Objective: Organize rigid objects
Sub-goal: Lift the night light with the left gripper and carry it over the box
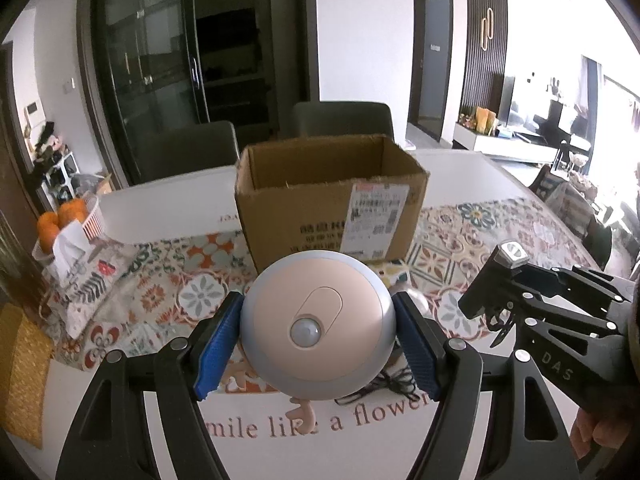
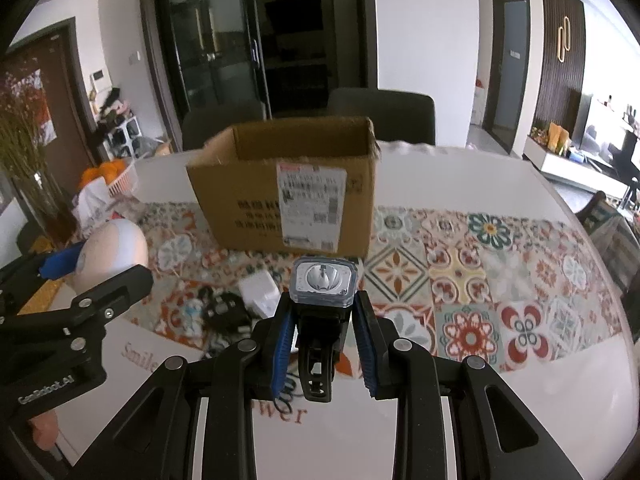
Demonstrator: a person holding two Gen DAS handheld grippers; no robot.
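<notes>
**Both grippers loaded, box ahead**

Left gripper (image 1: 318, 334) clamped on a round pink-and-grey sensor light (image 1: 318, 322), blue pads (image 1: 218, 344) pressing its sides, centre of the left wrist frame. Right gripper (image 2: 323, 346) closed on a black bike lamp (image 2: 323, 282), lens facing the camera, centre of the right wrist frame. Open cardboard box (image 1: 332, 204) upright on the worktop (image 1: 168, 204), just above centre in both frames, on a patterned cloth (image 2: 460, 272). Black cables (image 2: 222, 312) and a white block (image 2: 260, 290) lying on the cloth, lower left of the box.
</notes>
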